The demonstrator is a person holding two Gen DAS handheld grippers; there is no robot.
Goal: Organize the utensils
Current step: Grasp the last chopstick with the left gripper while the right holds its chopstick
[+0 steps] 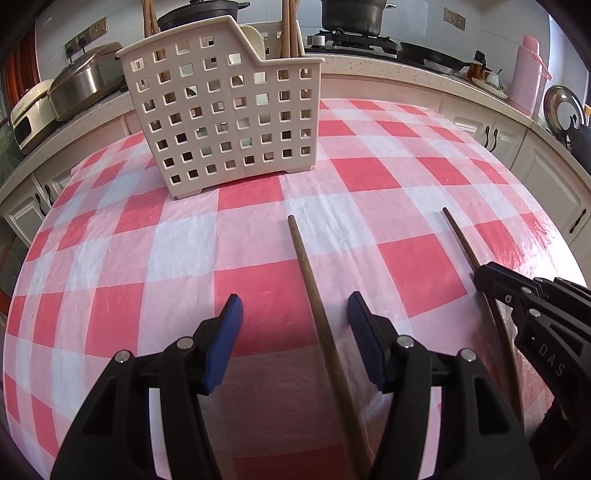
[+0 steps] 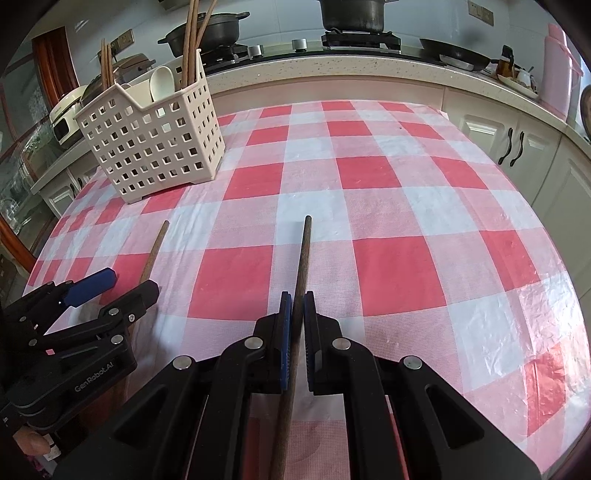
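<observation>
Two brown wooden chopsticks lie on the red-and-white checked tablecloth (image 1: 258, 288). One chopstick (image 1: 314, 291) runs between the blue pads of my left gripper (image 1: 295, 321). Those jaws stand partly open around it, and the pads (image 1: 231, 325) do not press on it. The other chopstick (image 2: 304, 251) is clamped in my right gripper (image 2: 297, 306), which is shut on it low over the cloth. The right gripper (image 1: 485, 278) shows at the right edge of the left wrist view, the left gripper (image 2: 127, 284) at the left of the right wrist view. A beige perforated utensil basket (image 1: 221, 122) (image 2: 155, 147) stands further back, holding chopsticks and a white spoon.
Beyond the table runs a kitchen counter (image 2: 332, 70) with black pots on a stove (image 1: 351, 16), a rice cooker (image 1: 81, 81) at the left and a pink thermos (image 1: 526, 70) at the right. White cabinets (image 2: 517, 147) stand close behind the table's far edge.
</observation>
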